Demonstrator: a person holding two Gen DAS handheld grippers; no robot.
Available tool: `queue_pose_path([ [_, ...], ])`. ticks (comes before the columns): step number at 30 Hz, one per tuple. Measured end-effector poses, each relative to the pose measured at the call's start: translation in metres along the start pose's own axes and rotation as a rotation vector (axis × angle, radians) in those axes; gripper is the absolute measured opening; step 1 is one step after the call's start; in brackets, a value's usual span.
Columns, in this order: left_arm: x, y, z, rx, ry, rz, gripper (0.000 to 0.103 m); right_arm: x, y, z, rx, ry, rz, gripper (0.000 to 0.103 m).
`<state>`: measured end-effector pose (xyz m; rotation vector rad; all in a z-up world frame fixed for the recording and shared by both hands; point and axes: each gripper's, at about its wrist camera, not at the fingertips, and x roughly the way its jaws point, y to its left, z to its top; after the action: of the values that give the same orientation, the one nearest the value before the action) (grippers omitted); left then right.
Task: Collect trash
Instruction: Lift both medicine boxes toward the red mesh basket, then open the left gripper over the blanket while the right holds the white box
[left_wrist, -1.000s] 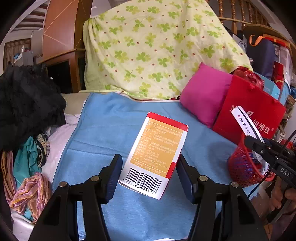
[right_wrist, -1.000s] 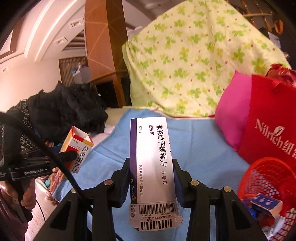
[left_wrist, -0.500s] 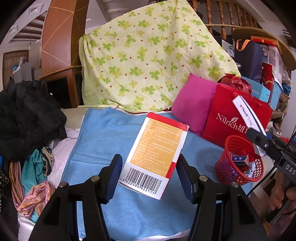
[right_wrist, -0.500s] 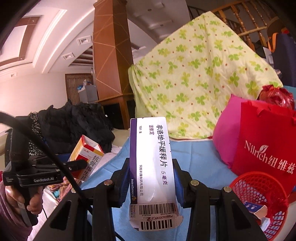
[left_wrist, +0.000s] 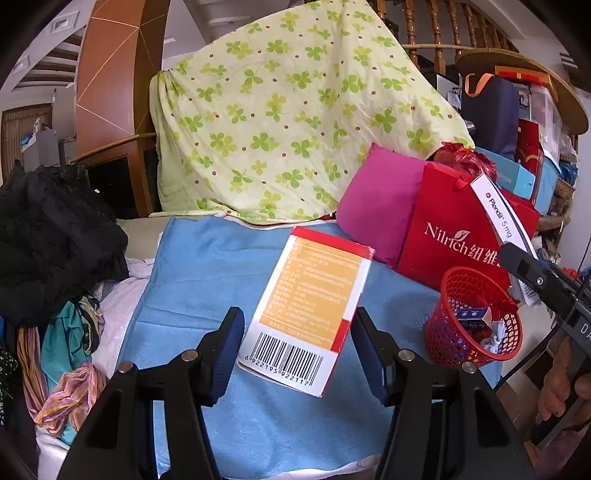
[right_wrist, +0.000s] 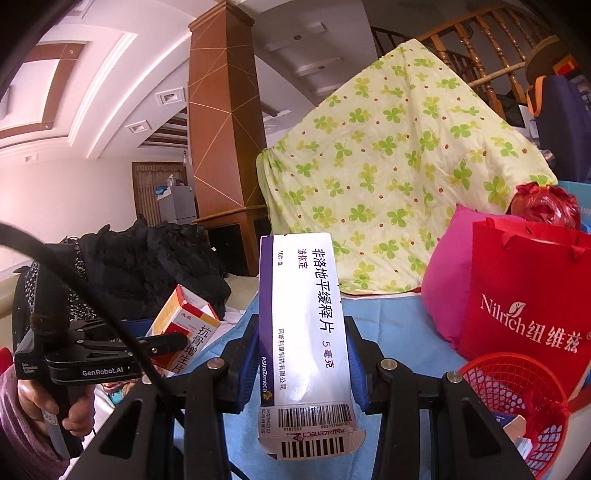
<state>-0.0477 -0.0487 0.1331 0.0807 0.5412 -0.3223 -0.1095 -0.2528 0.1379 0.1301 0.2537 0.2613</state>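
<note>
My left gripper is shut on an orange, red and white medicine box with a barcode, held tilted above the blue cloth. My right gripper is shut on a tall white and purple medicine box, held upright. That white box also shows at the right of the left wrist view, above a red mesh basket with some trash inside. The right wrist view catches the basket at lower right and the orange box in the left gripper at lower left.
A red shopping bag and a pink pillow stand behind the basket. A clover-print sheet drapes something at the back. Black clothing and scarves lie at the left. A wooden pillar rises behind.
Both grippers rose and pulled back with their boxes still held. The basket and red bag came fully into the left wrist view, and the right wrist view tipped upward toward the ceiling.
</note>
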Motion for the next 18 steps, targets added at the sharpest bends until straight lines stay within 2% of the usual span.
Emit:
queue_pose_path([
  [18,0.01,-0.038,0.003,0.074,0.009,-0.007,0.06,-0.019,-0.033,-0.004,0.067,-0.031,-0.017,0.044],
])
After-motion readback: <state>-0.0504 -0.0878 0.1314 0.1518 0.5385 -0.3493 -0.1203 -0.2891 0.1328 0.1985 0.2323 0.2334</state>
